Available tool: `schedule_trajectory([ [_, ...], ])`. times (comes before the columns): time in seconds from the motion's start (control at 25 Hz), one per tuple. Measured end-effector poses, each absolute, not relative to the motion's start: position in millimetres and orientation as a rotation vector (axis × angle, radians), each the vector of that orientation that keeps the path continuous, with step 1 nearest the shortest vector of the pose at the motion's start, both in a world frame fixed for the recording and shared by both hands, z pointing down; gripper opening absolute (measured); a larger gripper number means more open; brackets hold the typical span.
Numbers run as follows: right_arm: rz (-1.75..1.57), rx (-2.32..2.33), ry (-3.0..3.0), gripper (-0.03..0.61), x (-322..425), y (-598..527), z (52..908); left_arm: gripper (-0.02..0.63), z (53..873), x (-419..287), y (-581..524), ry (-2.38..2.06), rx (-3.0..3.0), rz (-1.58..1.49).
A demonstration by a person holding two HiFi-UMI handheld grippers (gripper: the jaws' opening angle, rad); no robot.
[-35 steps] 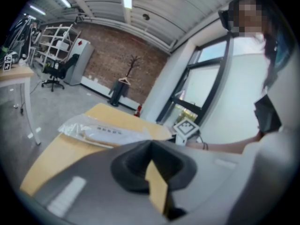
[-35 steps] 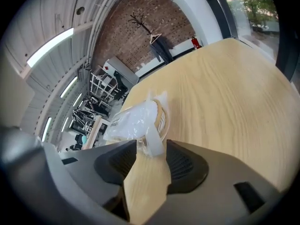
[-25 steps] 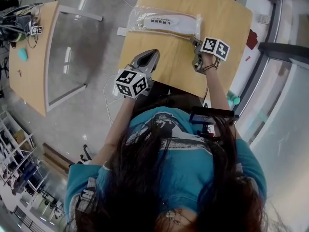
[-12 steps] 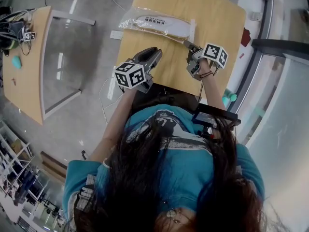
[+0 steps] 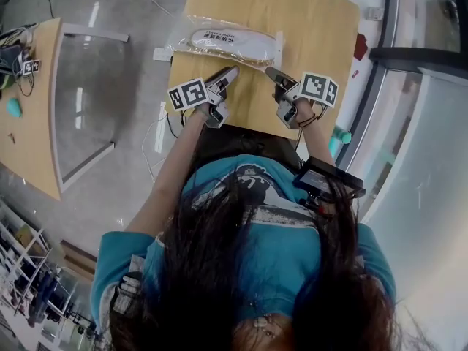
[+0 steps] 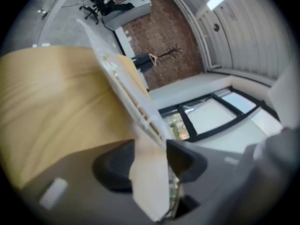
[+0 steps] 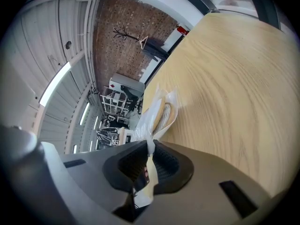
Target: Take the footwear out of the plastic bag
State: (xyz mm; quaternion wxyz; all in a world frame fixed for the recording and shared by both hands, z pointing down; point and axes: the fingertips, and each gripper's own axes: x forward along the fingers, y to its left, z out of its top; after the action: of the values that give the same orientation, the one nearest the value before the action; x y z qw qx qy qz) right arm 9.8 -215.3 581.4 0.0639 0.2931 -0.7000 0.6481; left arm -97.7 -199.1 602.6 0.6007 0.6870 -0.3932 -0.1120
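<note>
A clear plastic bag (image 5: 191, 44) with white footwear (image 5: 228, 41) inside lies across the far half of the wooden table (image 5: 314, 20). My left gripper (image 5: 228, 73) is at the bag's near edge. Its jaws are opening, and the bag's flap (image 6: 149, 172) lies between the pads without being pinched. My right gripper (image 5: 269, 72) is at the bag's right end, its jaws closing on a thin strip of the plastic (image 7: 151, 146). In the right gripper view the footwear (image 7: 165, 114) shows through the bag just beyond the jaws.
A second wooden table (image 5: 33, 123) with a glass panel (image 5: 88, 86) stands to the left, with a teal object (image 5: 13, 107) and cables on it. Cables run over the floor (image 5: 157, 123) left of my table. A dark window frame (image 5: 380, 86) runs along the right.
Both grippers moved forward to the bag. The left one left the table's front edge and opened around the bag's flap. The right one closed on the bag's right end.
</note>
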Motion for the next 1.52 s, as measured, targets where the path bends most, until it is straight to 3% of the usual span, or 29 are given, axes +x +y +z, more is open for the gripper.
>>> schedule_trajectory([
  [0.16, 1.919, 0.850, -2.136, 0.041, 7.6, -206.8, 576.5, 0.230, 596.5, -89.8, -213.0, -0.832, 1.551, -0.372],
  [0.72, 1.794, 0.715, -2.198, 0.040, -7.0, -179.0, 563.1, 0.233, 599.5, -79.9, -235.7, -0.731, 1.357, -0.597],
  [1.04, 1.569, 0.708, -2.271, 0.043, -6.4, -175.4, 554.7, 0.172, 594.0, -81.8, -237.0, -0.688, 1.329, -0.625],
  [1.52, 1.385, 0.828, -2.368, 0.097, 37.1, -201.2, 530.5, 0.150, 581.1, -110.7, -230.9, -0.696, 1.326, -0.736],
])
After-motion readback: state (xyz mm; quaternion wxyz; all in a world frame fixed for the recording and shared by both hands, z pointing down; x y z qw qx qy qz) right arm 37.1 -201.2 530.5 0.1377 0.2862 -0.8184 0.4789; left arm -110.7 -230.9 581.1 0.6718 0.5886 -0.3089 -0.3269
